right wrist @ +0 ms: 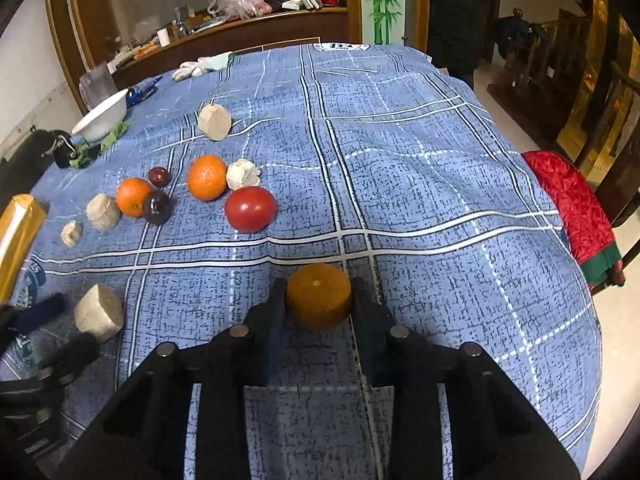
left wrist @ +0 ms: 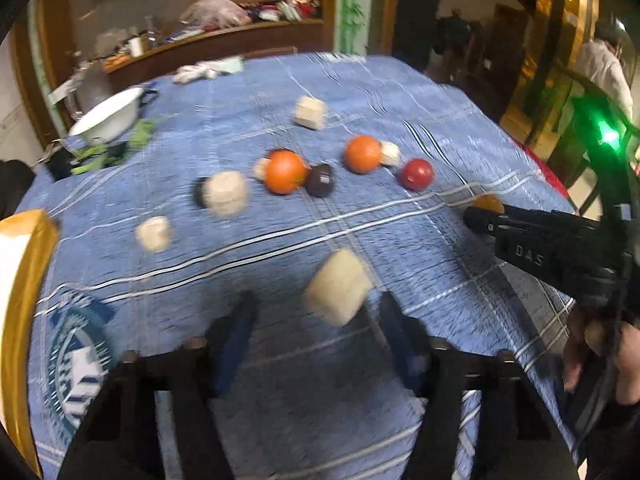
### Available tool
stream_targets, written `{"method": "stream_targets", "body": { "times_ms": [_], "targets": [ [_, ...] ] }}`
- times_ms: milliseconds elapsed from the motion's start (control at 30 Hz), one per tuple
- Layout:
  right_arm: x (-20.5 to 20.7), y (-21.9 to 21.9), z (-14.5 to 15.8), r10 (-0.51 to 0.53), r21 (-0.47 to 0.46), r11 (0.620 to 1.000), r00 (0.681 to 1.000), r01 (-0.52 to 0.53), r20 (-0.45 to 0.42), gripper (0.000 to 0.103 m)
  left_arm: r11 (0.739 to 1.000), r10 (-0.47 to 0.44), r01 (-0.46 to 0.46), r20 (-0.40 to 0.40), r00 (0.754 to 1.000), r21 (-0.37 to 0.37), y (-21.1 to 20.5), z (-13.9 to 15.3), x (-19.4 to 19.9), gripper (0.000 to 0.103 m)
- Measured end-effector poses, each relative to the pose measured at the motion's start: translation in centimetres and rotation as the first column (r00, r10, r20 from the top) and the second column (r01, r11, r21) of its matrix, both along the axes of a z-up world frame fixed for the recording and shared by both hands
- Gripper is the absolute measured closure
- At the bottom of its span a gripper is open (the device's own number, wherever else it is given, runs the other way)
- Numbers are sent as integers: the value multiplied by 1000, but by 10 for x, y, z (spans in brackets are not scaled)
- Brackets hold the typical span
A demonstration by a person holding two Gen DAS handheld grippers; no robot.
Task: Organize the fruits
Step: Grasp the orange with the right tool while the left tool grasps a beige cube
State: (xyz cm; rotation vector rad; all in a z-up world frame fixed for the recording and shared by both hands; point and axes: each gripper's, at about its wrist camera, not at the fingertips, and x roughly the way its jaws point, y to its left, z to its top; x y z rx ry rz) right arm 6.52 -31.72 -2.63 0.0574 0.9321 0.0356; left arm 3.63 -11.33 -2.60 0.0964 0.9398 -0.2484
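On the blue checked tablecloth (right wrist: 420, 168) lie two oranges (right wrist: 207, 177) (right wrist: 133, 197), a red tomato (right wrist: 250, 208), two dark plums (right wrist: 157, 208) (right wrist: 159, 176) and several beige chunks. My right gripper (right wrist: 319, 289) is shut on a darker orange fruit (right wrist: 319, 302) just above the cloth, near the front. In the blurred left wrist view, my left gripper (left wrist: 316, 306) is open. A beige chunk (left wrist: 338, 286) sits just beyond its fingertips, not gripped. The right gripper (left wrist: 478, 216) shows at the right there, with the orange fruit (left wrist: 489, 202) at its tip.
A white bowl (right wrist: 102, 114) and green scraps sit at the far left. White gloves (right wrist: 200, 65) lie at the far edge. A yellow box (right wrist: 18, 228) stands at the left edge, a red cloth (right wrist: 568, 200) hangs beside the right edge. A person (left wrist: 604, 68) stands far right.
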Motion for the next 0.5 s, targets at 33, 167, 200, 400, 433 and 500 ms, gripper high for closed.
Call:
{"method": "stream_targets", "body": {
  "times_ms": [33,167,200,400,433,500],
  "targets": [
    [-2,-2,0,-2,9,1000,1000,2,1,71,1000,-9,9,-13,1000,4,-6,-4,4,58],
    [-11,-3,5,2,34,999,1000,-2,13,71,999,10,-10,-3,1000,42,-14,-12,13,64],
    [-14,-2,6,8,37,999,1000,-9,19,71,999,10,-10,-4,1000,39,-13,-12,12,64],
    [-30,13,15,40,45,998,998,-41,38,70,999,42,-43,26,999,18,2,0,0,64],
    [-34,17,17,48,45,998,998,-50,43,70,998,57,-57,35,998,7,9,5,-5,64],
    [-40,25,20,63,45,997,997,-65,53,70,996,87,-87,51,995,-12,23,12,-13,64]
  ]
}}
